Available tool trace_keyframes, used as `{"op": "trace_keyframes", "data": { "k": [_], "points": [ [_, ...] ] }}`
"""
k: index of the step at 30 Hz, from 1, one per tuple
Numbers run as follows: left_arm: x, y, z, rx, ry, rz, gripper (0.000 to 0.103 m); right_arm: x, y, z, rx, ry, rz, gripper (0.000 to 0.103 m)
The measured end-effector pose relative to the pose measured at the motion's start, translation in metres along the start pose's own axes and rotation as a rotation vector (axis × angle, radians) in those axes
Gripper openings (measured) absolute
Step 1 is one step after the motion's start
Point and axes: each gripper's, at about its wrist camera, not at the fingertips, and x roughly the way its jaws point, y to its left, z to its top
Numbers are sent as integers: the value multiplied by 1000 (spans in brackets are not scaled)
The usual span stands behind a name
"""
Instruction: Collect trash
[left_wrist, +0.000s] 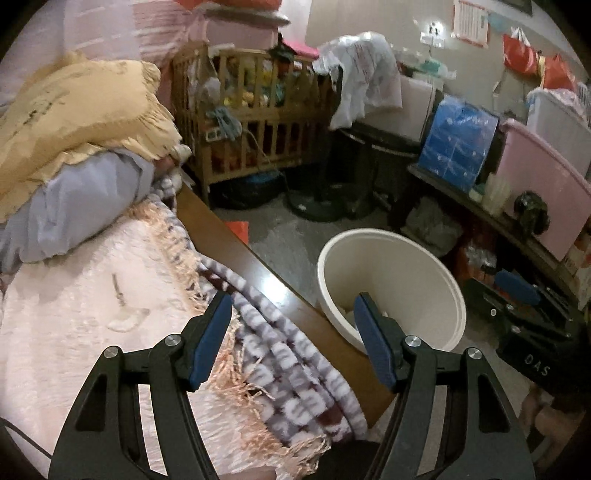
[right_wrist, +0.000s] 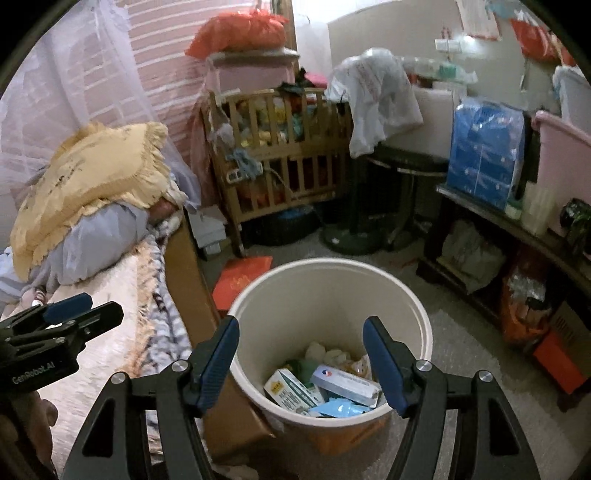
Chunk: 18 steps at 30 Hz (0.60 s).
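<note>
At the upper left of both views a yellow pillow (left_wrist: 77, 110) lies on a grey-blue pillow (left_wrist: 81, 206) at the head of a bed. Below it, a pale pink cover (left_wrist: 85, 295) with a fringe spreads across the left half of the left wrist view, and a brown-and-white blanket (left_wrist: 295, 376) hangs over the wooden bed edge (left_wrist: 236, 240).

The left gripper (left_wrist: 291, 332) fills the bottom centre of its own view, over the blanket and bed edge; its jaws stand apart with nothing between them. In the right wrist view it shows at the lower left edge, above the bed.

A wooden crib (right_wrist: 280, 155) full of toys stands in the upper middle of both views.

The right gripper (right_wrist: 299, 354), bottom centre of its view, is spread wide and empty, right above a cream bucket (right_wrist: 417, 317) on the floor beside the bed. The trash lies at the bucket's bottom: a white box (right_wrist: 345, 384), a second small box (right_wrist: 291, 393), a blue packet (right_wrist: 340, 410) and crumpled tissue (right_wrist: 328, 354).

A red paper (right_wrist: 243, 280) lies on the floor behind the bucket. At the right, a shelf (right_wrist: 517, 221) carries a blue pack (right_wrist: 487, 147).
</note>
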Motion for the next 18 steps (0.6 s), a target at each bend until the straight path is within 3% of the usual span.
{"op": "trace_keyframes", "data": {
  "k": [7,18],
  "points": [
    [-24,6,-1,14,-70,26,68,-23,22,5,-44,-56,-5,69],
    [-34,17,-5,7,-85,41,68,-32,35,7,-60,-81,5,71]
  ]
}}
